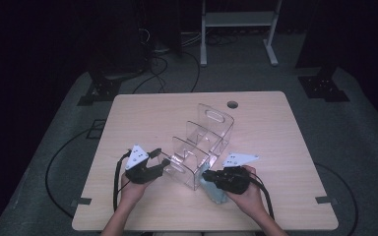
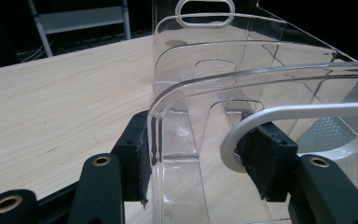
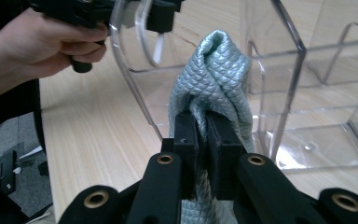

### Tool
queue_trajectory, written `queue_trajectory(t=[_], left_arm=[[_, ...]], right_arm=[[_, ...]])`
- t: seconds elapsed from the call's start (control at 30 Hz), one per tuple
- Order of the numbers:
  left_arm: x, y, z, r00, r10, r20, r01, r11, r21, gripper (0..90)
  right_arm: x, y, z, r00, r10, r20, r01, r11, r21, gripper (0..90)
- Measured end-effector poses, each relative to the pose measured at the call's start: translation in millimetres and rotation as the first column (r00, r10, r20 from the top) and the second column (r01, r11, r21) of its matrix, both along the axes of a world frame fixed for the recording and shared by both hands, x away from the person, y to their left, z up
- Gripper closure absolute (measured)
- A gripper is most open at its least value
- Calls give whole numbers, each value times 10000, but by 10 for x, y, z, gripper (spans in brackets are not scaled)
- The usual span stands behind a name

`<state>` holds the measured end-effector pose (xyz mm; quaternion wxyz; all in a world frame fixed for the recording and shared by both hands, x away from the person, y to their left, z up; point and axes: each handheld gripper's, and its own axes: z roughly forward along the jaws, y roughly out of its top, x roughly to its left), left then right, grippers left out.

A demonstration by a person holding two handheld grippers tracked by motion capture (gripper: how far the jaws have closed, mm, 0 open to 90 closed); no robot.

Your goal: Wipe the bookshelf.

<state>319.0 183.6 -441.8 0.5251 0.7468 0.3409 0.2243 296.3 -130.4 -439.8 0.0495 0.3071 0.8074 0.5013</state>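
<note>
A clear acrylic organizer (image 1: 204,142) with several compartments stands in the middle of the wooden table (image 1: 142,113). My left gripper (image 1: 163,162) is shut on its near end wall; in the left gripper view the pads (image 2: 137,161) press the clear wall (image 2: 200,60) from both sides at the handle cut-out. My right gripper (image 1: 207,176) sits just right of that wall, shut on a silver-grey quilted cloth (image 1: 216,194). In the right gripper view the cloth (image 3: 216,70) rises bunched from the closed jaws (image 3: 204,135), against the organizer's corner (image 3: 307,93).
A round cable hole (image 1: 232,104) lies near the table's far edge. A white metal frame (image 1: 236,19) and cables (image 1: 177,64) are on the floor beyond. The person's hand (image 3: 37,46) holding the left gripper shows at top left of the right gripper view.
</note>
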Motion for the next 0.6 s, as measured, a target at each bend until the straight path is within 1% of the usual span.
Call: queue_trajectory(t=[0.1,0.17,0.2,0.3,0.4,0.47,0.53,0.6], left_arm=[[4,5,-1,10000,50,11,-50,10000,35,465],[6,15,-1,10000,78,15,-78,10000,30,464],[6,20,0,10000,84,15,-84,10000,38,464],[6,28,1,10000,49,7,-49,10000,39,466],[6,25,-1,10000,57,-13,-57,10000,-24,466],[6,24,-1,10000,55,-11,-55,10000,-35,465],[7,25,-1,10000,49,-8,-49,10000,-24,465],[10,29,-3,10000,66,-5,-66,10000,-52,465]], right_arm=[[-70,90,-6,9993,384,32,-384,9992,-74,827],[-115,157,-14,9967,815,23,-814,9967,-51,827],[-131,180,-16,9961,885,61,-884,9960,-108,827],[-118,178,-20,9958,913,79,-912,9958,-100,827],[-30,101,-46,9988,487,-23,-487,9988,-40,826],[-10,84,-61,9996,271,-9,-271,9996,-97,826],[-29,99,-61,9996,284,-62,-284,9995,-105,826],[-77,148,-60,9983,572,-72,-572,9983,-99,826]])
